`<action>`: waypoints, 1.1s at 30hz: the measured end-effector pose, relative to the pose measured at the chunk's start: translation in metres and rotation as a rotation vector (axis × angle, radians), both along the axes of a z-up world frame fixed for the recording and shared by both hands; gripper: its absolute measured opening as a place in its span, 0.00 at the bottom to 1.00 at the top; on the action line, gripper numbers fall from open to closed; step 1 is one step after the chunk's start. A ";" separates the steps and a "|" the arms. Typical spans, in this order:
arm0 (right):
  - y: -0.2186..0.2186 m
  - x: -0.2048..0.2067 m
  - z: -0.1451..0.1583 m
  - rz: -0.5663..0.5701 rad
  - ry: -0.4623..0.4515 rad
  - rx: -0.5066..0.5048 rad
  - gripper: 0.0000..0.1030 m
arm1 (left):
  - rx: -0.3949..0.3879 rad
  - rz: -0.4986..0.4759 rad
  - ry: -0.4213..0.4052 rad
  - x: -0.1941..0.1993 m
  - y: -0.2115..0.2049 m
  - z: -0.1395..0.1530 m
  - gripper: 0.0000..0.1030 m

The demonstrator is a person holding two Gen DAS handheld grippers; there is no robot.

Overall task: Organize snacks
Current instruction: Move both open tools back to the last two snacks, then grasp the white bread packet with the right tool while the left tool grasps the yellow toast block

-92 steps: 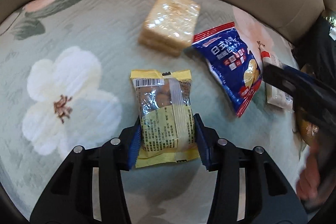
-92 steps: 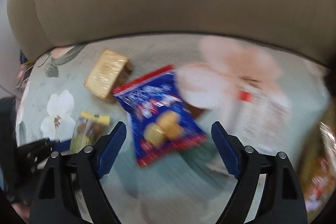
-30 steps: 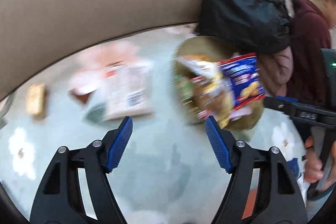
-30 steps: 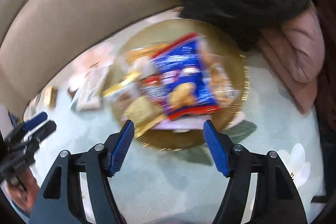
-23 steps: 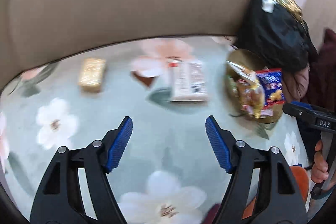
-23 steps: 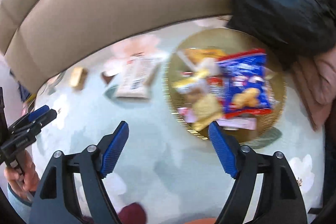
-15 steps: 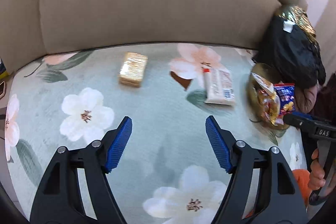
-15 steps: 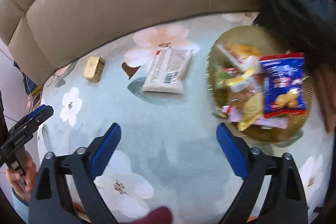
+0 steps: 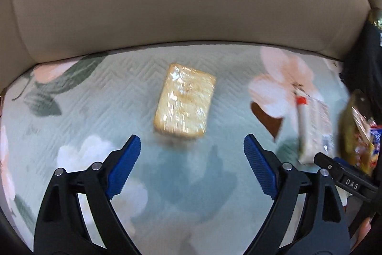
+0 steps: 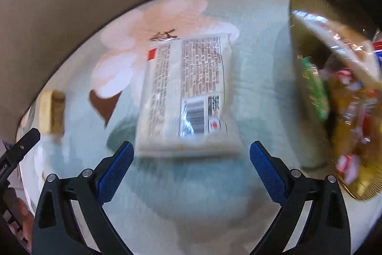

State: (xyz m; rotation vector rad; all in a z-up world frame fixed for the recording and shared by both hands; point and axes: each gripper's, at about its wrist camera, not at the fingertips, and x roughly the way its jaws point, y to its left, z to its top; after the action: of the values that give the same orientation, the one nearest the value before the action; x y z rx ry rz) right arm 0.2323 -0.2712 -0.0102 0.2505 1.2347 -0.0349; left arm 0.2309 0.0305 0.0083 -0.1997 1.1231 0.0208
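Both grippers empty, jaws wide apart. Left gripper [image 9: 192, 158] hangs just short of the cracker pack [image 9: 184, 102], lying flat on the floral sofa cover [image 9: 114, 92]. Right gripper [image 10: 191, 165] lines up on the white packet [image 10: 188, 94]. Farther right, gold basket [image 10: 308, 11] holds snacks already. Step looks like approach-to-pick; next: lower, straddle each pack, close.

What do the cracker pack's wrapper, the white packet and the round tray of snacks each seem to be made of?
Cracker pack: clear glossy plastic film, judging by its glints. White packet: printed plastic film, probably, with a shiny barcode panel. Round tray: gold-coloured, ribbed rim; metal or plastic, unclear.
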 end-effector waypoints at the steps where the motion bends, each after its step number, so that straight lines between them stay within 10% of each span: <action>1: 0.000 0.007 -0.006 -0.009 0.003 -0.005 0.94 | 0.003 0.004 0.003 0.006 0.001 -0.006 0.85; 6: 0.010 0.025 -0.014 0.028 -0.048 -0.068 0.95 | 0.034 -0.010 0.020 0.032 -0.004 -0.033 0.84; 9: 0.025 0.026 -0.017 0.095 -0.066 -0.170 0.87 | 0.105 -0.008 0.037 0.039 -0.009 -0.044 0.59; 12: 0.036 0.023 -0.012 0.147 -0.099 -0.218 0.76 | 0.117 -0.016 0.026 0.035 -0.011 -0.043 0.54; 18: 0.027 0.000 0.003 0.148 -0.038 -0.056 0.74 | 0.078 -0.065 0.013 -0.002 -0.028 -0.028 0.53; 24: -0.022 -0.036 0.061 0.096 -0.054 0.144 0.74 | -0.013 -0.146 -0.053 -0.028 -0.076 0.016 0.53; 33: -0.147 -0.081 0.164 -0.016 -0.255 0.064 0.74 | -0.141 -0.380 -0.226 -0.039 -0.214 0.113 0.53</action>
State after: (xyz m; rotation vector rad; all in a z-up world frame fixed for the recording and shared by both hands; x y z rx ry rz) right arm 0.1511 -0.4180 0.1540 0.3107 0.9812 0.0221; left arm 0.1916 -0.1836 0.1212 -0.1080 0.9219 -0.4111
